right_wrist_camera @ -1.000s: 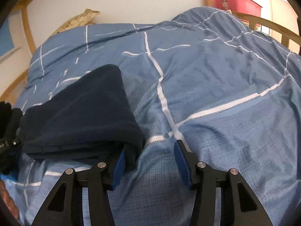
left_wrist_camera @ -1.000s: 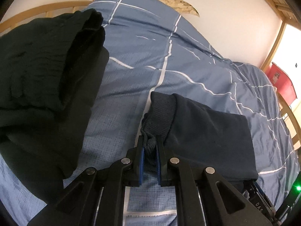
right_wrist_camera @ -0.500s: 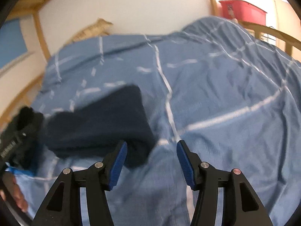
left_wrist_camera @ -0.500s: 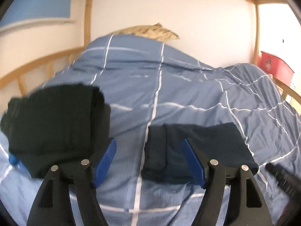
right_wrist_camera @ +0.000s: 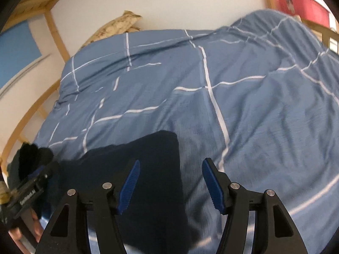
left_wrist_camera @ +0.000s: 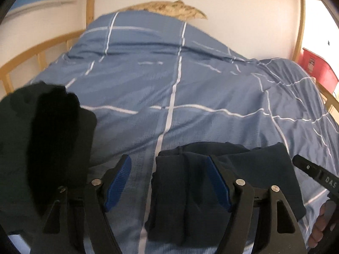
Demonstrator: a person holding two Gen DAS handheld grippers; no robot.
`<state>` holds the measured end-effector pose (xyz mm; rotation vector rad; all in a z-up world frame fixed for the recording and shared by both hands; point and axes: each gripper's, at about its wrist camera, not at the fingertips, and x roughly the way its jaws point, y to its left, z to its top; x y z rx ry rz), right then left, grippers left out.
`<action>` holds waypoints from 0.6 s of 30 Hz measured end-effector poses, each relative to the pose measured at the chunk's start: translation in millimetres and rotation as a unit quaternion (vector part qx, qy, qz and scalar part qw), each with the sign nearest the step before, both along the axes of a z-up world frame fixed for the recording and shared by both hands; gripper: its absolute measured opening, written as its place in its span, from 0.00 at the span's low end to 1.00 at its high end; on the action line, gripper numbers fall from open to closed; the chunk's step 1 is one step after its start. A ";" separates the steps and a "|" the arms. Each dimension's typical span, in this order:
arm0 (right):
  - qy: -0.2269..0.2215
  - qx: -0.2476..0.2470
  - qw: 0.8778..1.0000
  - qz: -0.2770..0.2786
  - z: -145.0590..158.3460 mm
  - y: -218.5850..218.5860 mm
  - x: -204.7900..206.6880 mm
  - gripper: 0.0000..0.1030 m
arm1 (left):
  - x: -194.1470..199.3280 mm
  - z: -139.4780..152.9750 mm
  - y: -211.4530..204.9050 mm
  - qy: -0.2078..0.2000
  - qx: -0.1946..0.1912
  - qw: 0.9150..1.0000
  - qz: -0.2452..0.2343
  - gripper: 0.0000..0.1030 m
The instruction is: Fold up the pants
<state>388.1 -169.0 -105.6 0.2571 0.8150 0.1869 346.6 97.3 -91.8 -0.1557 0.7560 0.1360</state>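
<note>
Holding both tools above the bed, we have nothing clamped in either one. Our left tool [left_wrist_camera: 168,180] has its blue pads [left_wrist_camera: 117,182] spread wide apart, and our right tool [right_wrist_camera: 170,185] is spread wide as well, with empty air between its pads [right_wrist_camera: 129,183].

The pants [left_wrist_camera: 190,192] lie folded into a compact navy bundle on the blue duvet [left_wrist_camera: 180,84], which has thin white lines crossing it in a grid. In the left view the bundle sits low in the frame, partly behind our left tool's right-hand finger, with its ribbed end toward the long white stripe that runs down the duvet. In the right view the same pants [right_wrist_camera: 148,158] lie low and left of centre, behind our right tool's left-hand finger; the duvet [right_wrist_camera: 254,105] fills the space between and beyond the pads.

A second pile of dark clothes [left_wrist_camera: 42,137] sits on the bed to the left of the pants, apart from them with a strip of duvet between. It looks black and loosely stacked; we cannot tell what garments it holds.

At the far end of the bed a patterned pillow [left_wrist_camera: 169,9] leans against the white wall. A wooden bed frame [left_wrist_camera: 31,55] curves along the left side, and a red box [left_wrist_camera: 317,67] stands beyond the right side of the bed. The right view is somewhat blurred.
</note>
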 end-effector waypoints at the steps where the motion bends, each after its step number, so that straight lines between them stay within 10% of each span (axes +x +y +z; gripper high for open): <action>1: 0.001 0.002 1.000 -0.001 -0.7 0.2 5.3 0.59 | 2.3 -3.9 0.6 0.007 -0.004 1.000 -0.001 0.33; 7: 0.026 0.028 0.999 0.015 -10.7 0.7 28.4 0.59 | 2.5 -13.0 -10.9 0.006 0.042 0.999 -0.007 0.21; 18: 0.008 -0.130 0.989 -0.070 -5.4 -8.6 8.7 0.60 | -11.3 0.7 -12.6 -0.022 0.117 0.993 0.023 0.61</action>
